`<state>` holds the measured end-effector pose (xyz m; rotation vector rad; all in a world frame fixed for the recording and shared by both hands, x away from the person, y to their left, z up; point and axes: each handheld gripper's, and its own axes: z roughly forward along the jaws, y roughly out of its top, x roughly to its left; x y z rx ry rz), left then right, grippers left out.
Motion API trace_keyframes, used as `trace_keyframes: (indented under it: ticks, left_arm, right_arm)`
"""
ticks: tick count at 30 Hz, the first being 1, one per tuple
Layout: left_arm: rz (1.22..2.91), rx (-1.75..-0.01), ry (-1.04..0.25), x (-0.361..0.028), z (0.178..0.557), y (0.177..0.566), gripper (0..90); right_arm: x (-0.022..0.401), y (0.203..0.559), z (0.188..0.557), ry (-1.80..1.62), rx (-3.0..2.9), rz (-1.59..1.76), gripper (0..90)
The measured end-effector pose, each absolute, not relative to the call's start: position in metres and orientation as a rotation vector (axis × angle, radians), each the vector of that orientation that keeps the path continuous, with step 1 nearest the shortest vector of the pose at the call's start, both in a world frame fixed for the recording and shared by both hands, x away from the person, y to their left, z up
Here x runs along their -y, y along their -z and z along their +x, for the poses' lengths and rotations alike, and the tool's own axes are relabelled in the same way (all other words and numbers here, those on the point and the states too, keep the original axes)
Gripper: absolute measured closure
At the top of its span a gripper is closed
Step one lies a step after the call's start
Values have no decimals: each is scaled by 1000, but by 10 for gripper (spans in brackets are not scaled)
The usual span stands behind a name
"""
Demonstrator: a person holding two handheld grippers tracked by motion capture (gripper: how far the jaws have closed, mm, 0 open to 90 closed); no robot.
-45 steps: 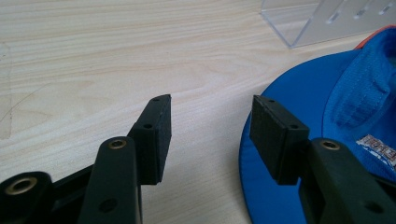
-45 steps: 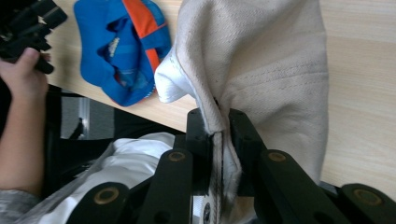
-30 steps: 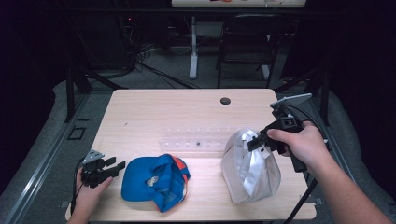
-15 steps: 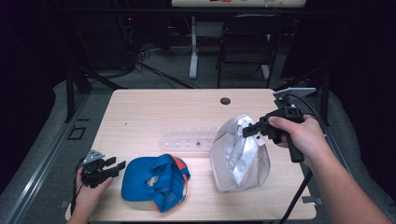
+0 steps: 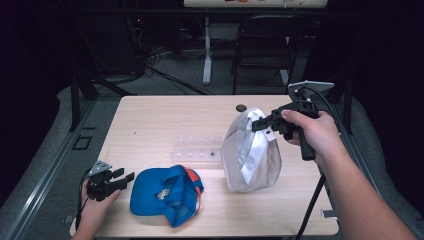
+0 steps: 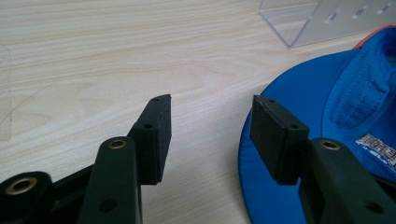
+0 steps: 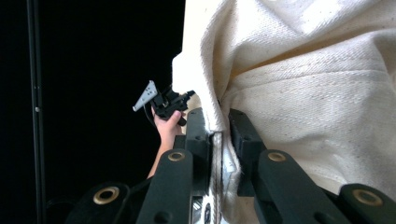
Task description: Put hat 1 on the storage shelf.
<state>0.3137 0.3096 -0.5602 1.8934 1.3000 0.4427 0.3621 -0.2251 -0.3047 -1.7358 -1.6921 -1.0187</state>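
— How many caps are on the wooden table (image 5: pixel 160 120)?
— Two: one blue-and-orange fabric cap (image 5: pixel 166 194), one cream cloth cap (image 5: pixel 250 155).
— Anything else?
— One clear plastic rack (image 5: pixel 196 154) and one small dark round disc (image 5: pixel 241 107).
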Motion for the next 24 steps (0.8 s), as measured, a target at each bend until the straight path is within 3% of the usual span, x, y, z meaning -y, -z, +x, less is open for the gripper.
trace_keyframes:
  ticks: [24]
  left_arm:
    - [1903, -1295, -432, -311, 314, 559, 492]
  right_arm:
    - [194, 281, 396, 1137, 1644, -1712, 804]
